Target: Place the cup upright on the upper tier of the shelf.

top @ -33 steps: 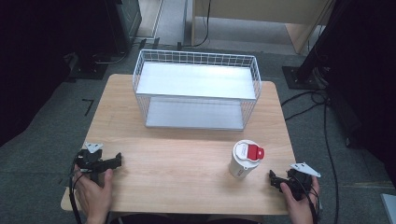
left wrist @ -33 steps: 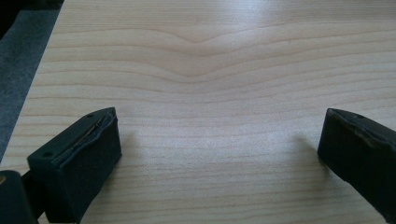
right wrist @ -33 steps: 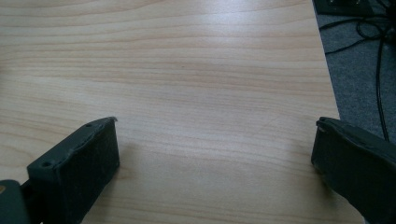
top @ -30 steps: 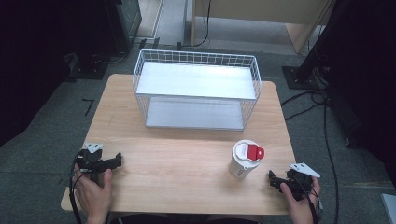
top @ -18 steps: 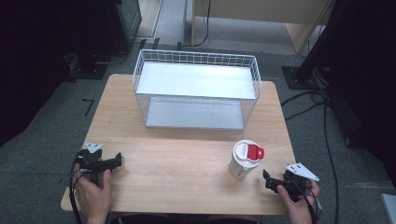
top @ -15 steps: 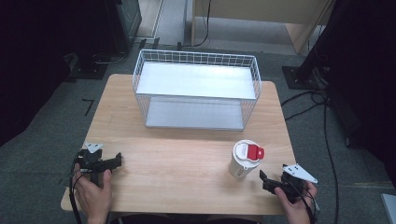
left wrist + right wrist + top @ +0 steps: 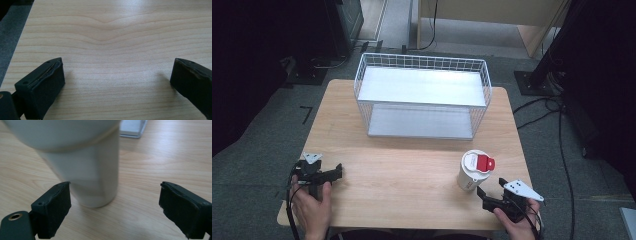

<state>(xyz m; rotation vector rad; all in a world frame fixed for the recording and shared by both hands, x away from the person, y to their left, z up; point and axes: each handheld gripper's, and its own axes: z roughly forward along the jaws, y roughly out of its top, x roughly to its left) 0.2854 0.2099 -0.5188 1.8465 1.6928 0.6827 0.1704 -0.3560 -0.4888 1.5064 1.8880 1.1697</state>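
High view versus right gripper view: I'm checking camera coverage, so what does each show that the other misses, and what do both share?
High view alone: the wire basket, the cup's white lid with its red tab, the left hand-held gripper and the whole table.

Right gripper view alone: the foot of the cup close up, standing ahead of the right hand-held gripper's spread jaws, nearer the left one; they have just been closing, with no contact visible.

Both: the cup, the wooden tabletop and the right hand-held gripper.
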